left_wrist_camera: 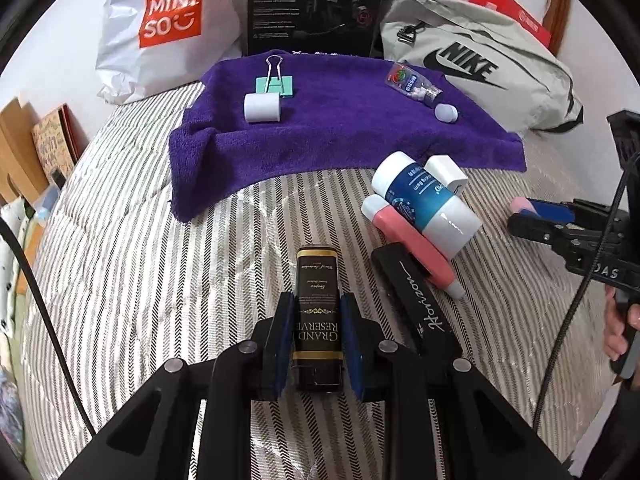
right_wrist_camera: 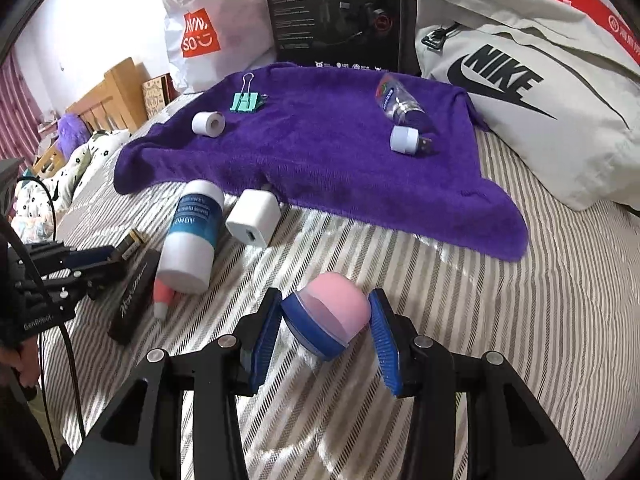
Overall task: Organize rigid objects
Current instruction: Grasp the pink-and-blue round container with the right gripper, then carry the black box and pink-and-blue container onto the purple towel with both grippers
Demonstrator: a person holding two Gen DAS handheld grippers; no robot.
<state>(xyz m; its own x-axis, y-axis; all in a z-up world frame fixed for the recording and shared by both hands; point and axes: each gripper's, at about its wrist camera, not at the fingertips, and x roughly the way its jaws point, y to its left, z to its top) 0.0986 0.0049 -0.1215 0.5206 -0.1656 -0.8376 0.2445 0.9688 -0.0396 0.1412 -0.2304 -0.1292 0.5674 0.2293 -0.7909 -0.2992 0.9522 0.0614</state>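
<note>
Four items lie on one purple towel (right_wrist_camera: 320, 160); left gripper (left_wrist_camera: 316, 320) clamps one dark bottle (left_wrist_camera: 317, 300), right gripper (right_wrist_camera: 324, 320) one pink-domed blue jar (right_wrist_camera: 328, 316).

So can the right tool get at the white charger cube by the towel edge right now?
Probably not yet: the right tool is already shut on the pink and blue ball. The path to the white charger cube itself looks clear over bare bedding.
</note>
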